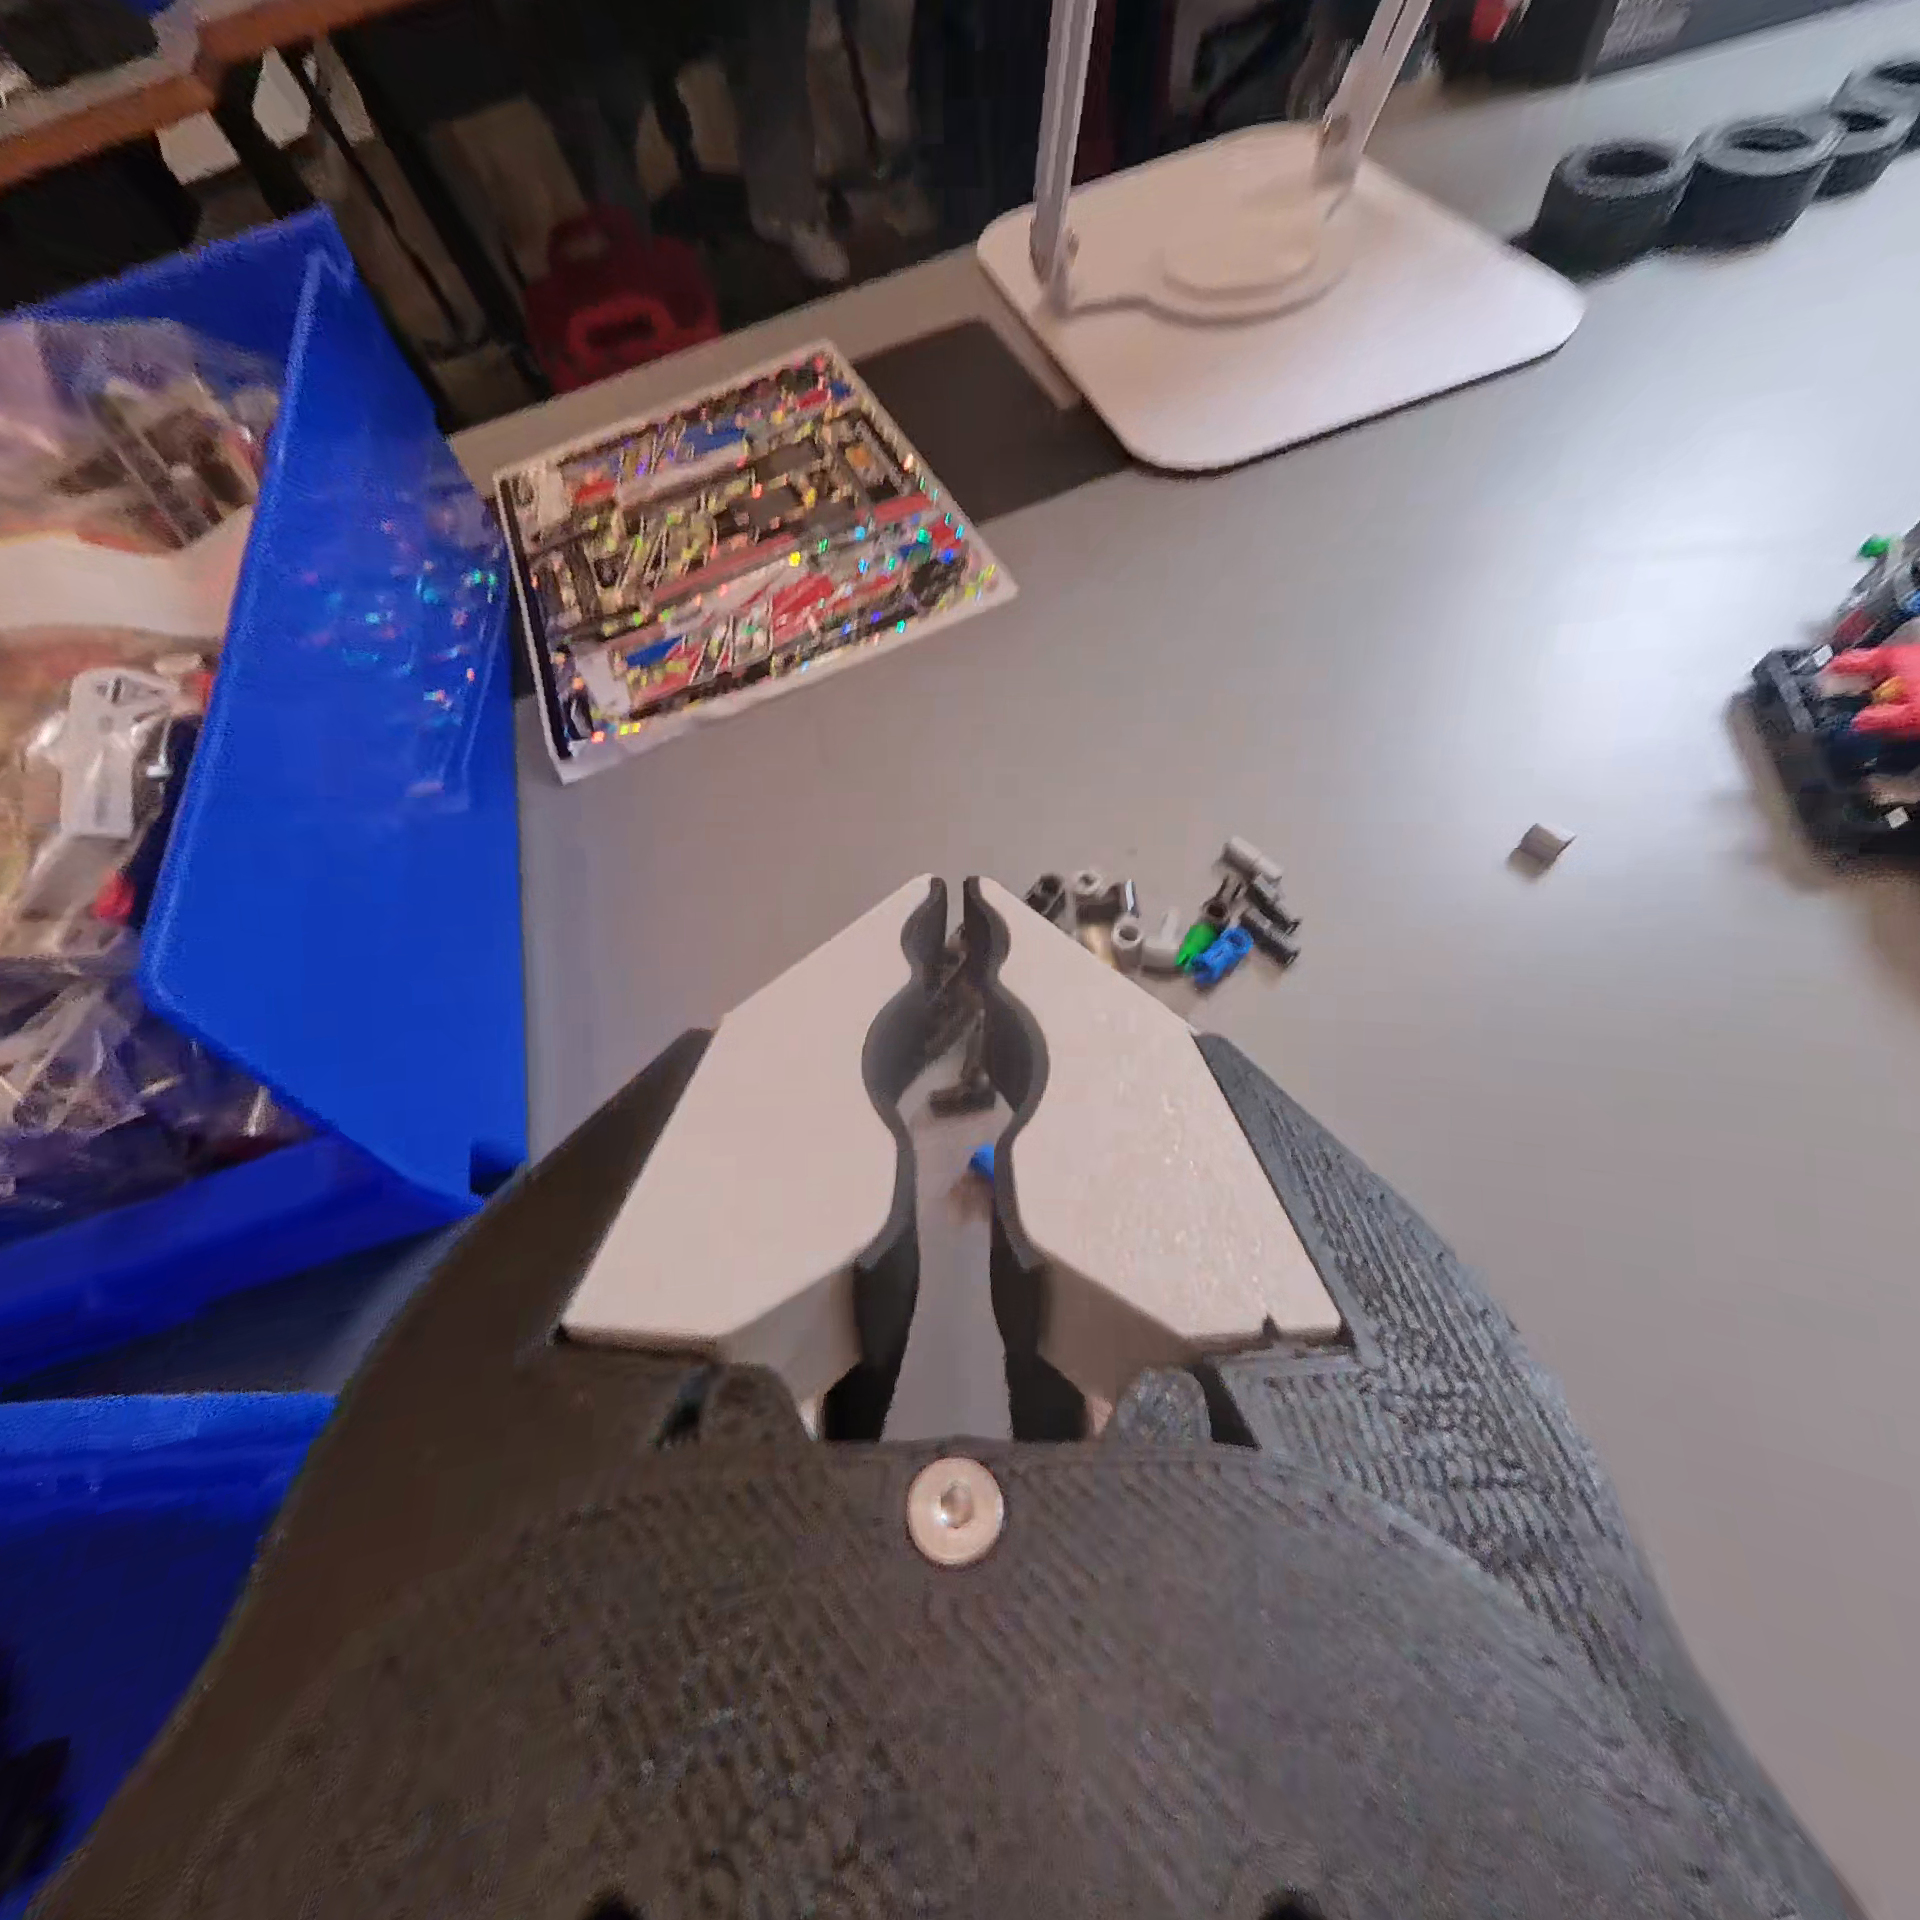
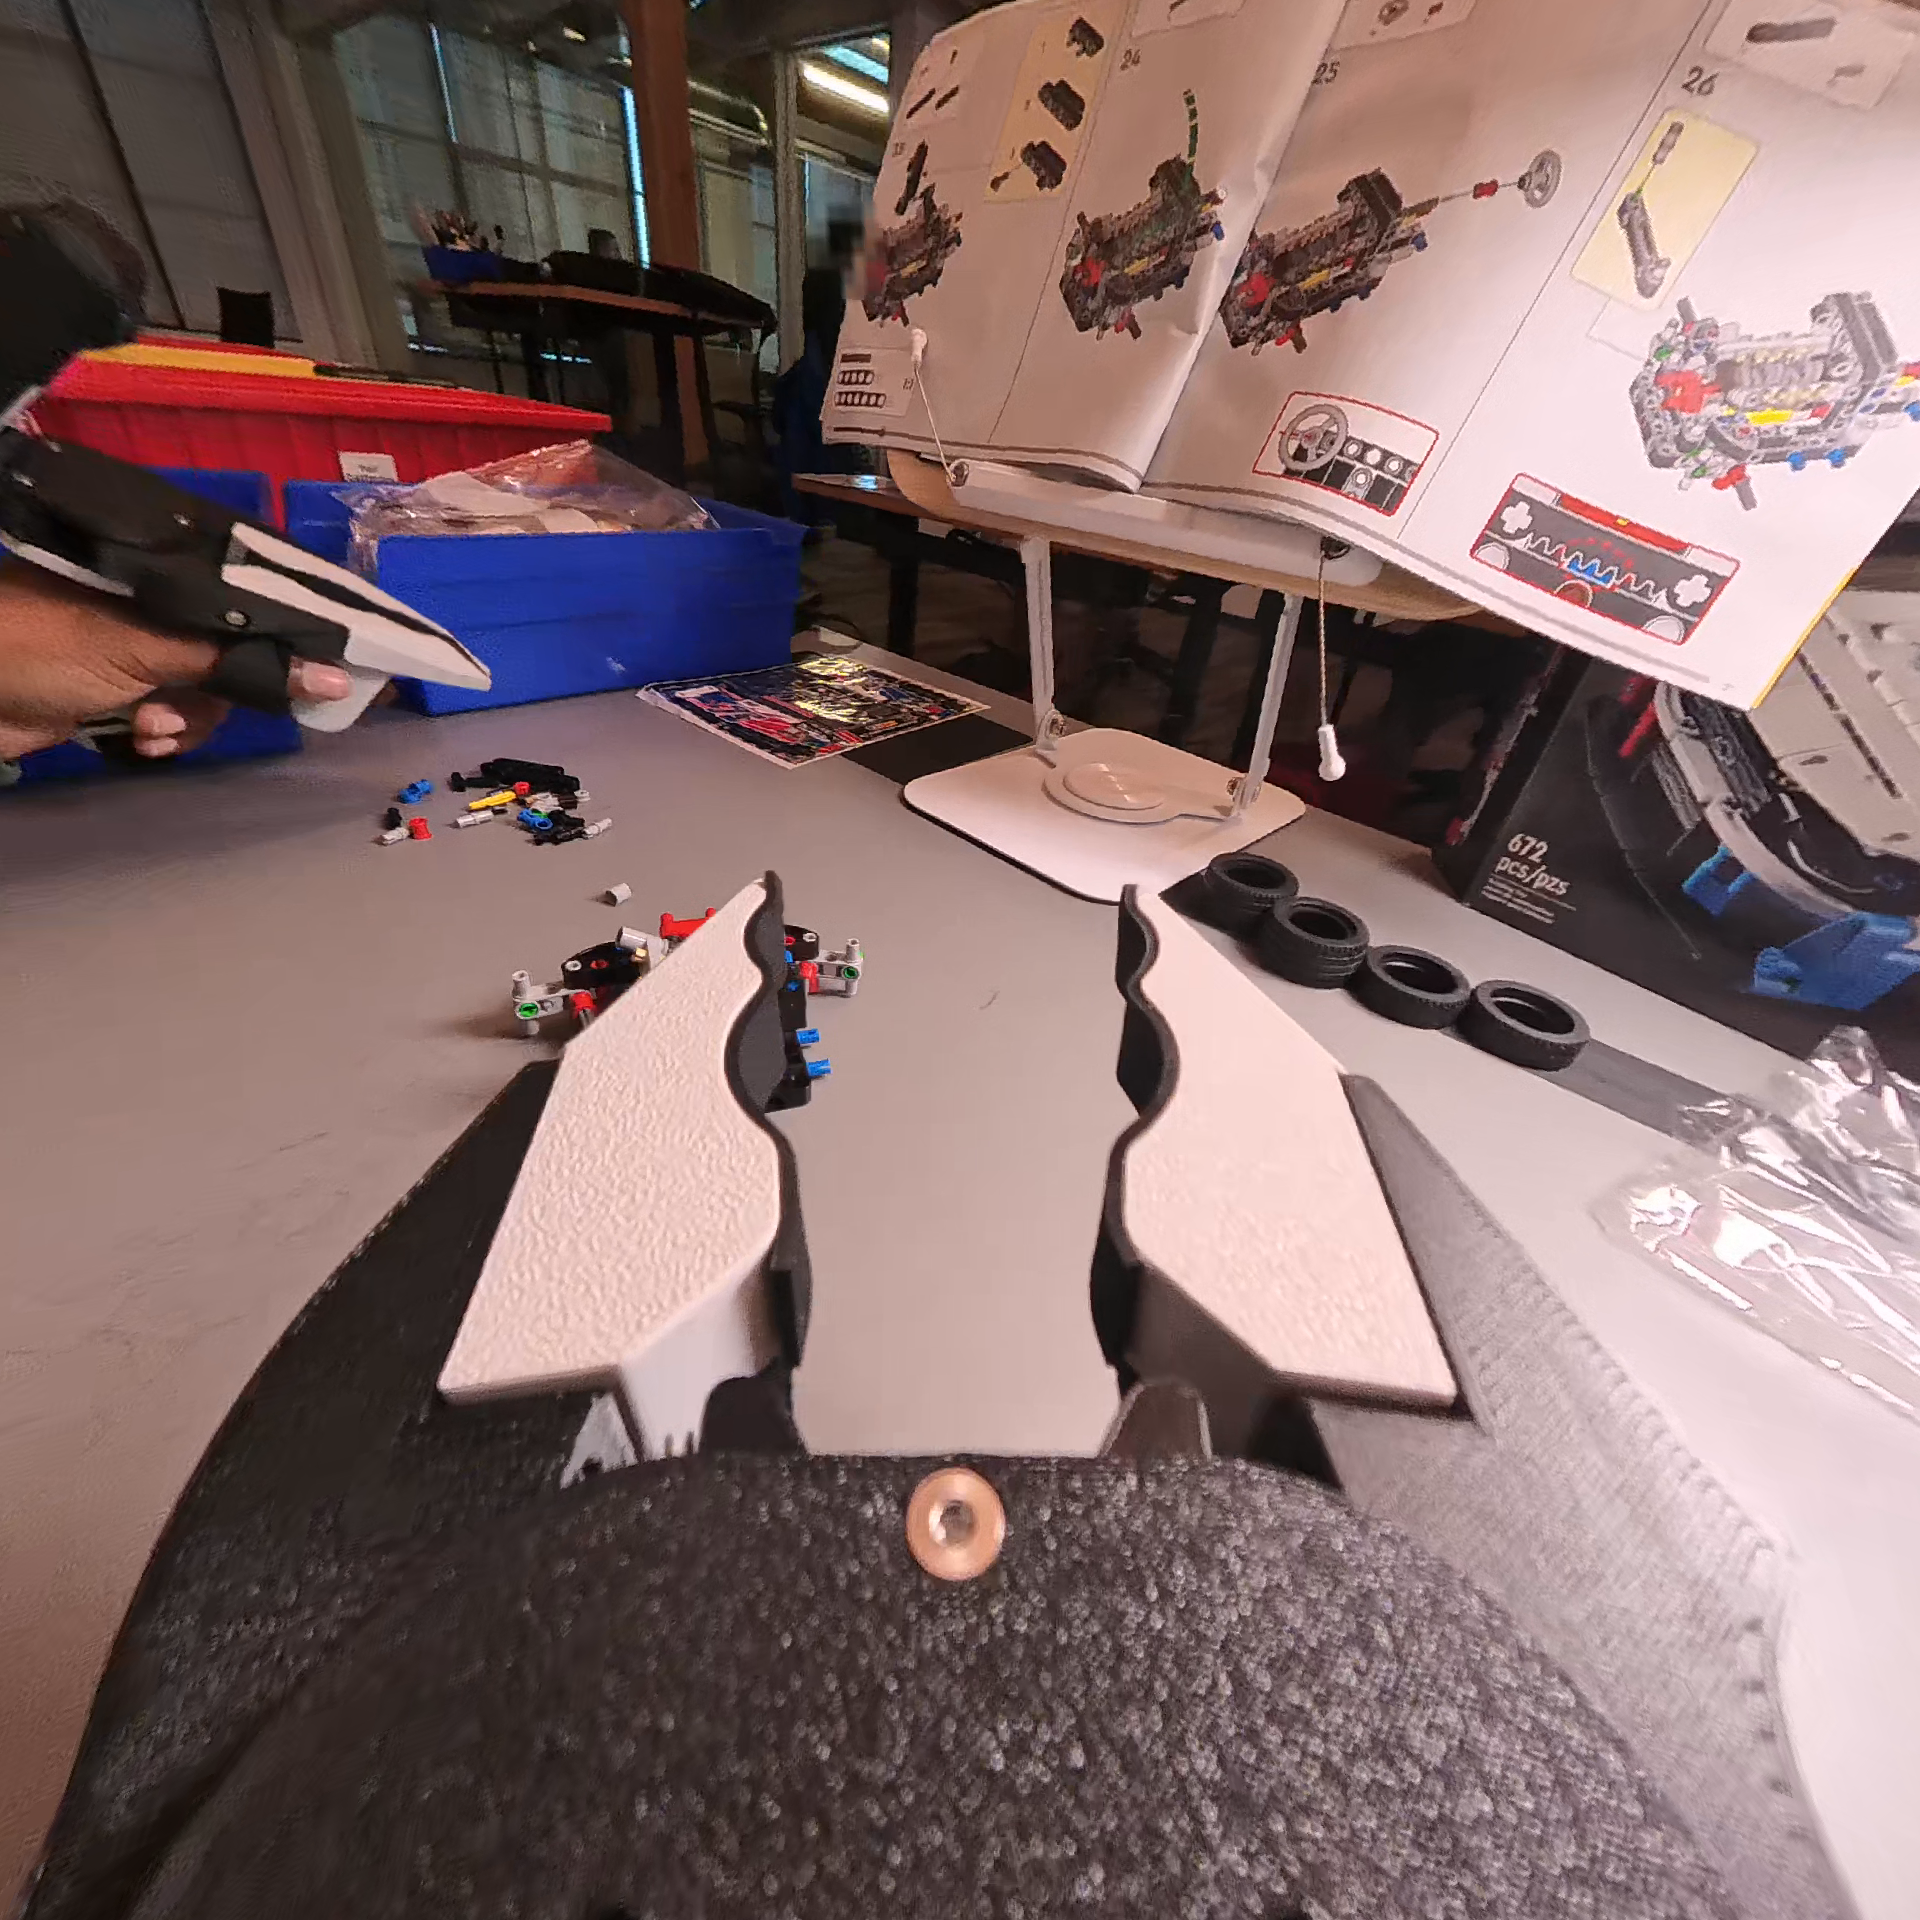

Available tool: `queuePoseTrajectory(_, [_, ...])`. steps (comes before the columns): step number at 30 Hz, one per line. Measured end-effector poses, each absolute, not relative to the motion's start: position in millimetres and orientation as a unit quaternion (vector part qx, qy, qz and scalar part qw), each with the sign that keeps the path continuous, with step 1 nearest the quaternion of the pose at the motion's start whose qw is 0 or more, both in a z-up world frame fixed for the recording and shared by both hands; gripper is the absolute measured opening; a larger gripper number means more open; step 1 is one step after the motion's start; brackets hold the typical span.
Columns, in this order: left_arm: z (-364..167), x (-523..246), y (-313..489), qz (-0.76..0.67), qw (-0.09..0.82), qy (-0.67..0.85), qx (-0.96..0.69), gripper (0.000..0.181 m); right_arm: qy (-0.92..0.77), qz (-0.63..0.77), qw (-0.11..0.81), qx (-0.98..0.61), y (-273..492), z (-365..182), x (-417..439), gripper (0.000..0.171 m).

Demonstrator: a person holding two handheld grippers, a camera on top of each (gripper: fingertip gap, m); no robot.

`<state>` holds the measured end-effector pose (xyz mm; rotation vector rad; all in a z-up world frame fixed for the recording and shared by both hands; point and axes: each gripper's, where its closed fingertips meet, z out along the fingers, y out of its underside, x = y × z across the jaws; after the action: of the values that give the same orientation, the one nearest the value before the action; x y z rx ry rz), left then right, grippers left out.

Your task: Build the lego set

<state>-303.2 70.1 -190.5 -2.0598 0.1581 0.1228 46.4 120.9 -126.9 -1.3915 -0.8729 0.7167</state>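
Grey workshop tabletop (image 2: 260,1091), blue plastic bins (image 2: 582,603) behind. My left gripper (image 1: 956,894) hovered nearly closed; whether it gripped a black piece, I couldn't tell. My right gripper (image 2: 951,904) stood wide open, empty. Small black-and-red partly built lego assembly (image 2: 613,971) lay beside its left finger: light, rigid, probably fragile; I'd grip the black frame.
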Motion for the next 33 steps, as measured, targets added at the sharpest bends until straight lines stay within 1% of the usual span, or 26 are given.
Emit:
queuePoseTrajectory(2, [-202.2, -311.2, 66.5, 0.061, 0.482, 0.067, -0.872, 0.004, -0.374, 0.329, 0.613, -0.614, 121.1, -128.1, 45.8, 0.066])
queuePoseTrajectory(5, [-213.1, -320.4, 63.7, 0.075, 0.455, 0.072, -0.884, 0.006, -0.371, 0.341, 0.607, -0.615, 119.9, -127.4, 45.2, 0.067])
queuePoseTrajectory(7, [-213.0, -323.4, 65.5, 0.076, 0.453, 0.075, -0.885, 0.006, -0.375, 0.343, 0.606, -0.612, 118.2, -127.3, 44.2, 0.066])
queuePoseTrajectory(10, [-220.7, -324.6, 68.2, 0.065, 0.425, 0.081, -0.899, 0.013, -0.383, 0.342, 0.604, -0.610, 116.1, -128.9, 42.0, 0.064])
queuePoseTrajectory(17, [-234.5, -324.9, 78.9, 0.070, 0.393, 0.094, -0.912, 0.019, -0.389, 0.341, 0.603, -0.608, 114.2, -130.5, 40.2, 0.061])
queuePoseTrajectory(19, [-237.7, -324.3, 81.0, 0.079, 0.388, 0.101, -0.913, 0.017, -0.390, 0.342, 0.601, -0.608, 114.1, -131.2, 39.7, 0.061])
queuePoseTrajectory(22, [-239.0, -321.3, 81.8, 0.053, 0.385, 0.094, -0.917, 0.016, -0.391, 0.343, 0.600, -0.608, 113.6, -131.9, 39.0, 0.060])
queuePoseTrajectory(28, [-237.2, -316.4, 76.3, 0.013, 0.386, 0.087, -0.918, 0.020, -0.390, 0.343, 0.600, -0.609, 114.3, -132.1, 39.6, 0.058])
queuePoseTrajectory(31, [-238.0, -315.1, 75.9, 0.007, 0.383, 0.089, -0.920, 0.017, -0.390, 0.343, 0.597, -0.611, 114.9, -134.1, 39.3, 0.058])
queuePoseTrajectory(33, [-239.5, -315.3, 75.2, 0.003, 0.377, 0.087, -0.922, 0.011, -0.391, 0.342, 0.598, -0.611, 115.0, -134.2, 39.5, 0.057])
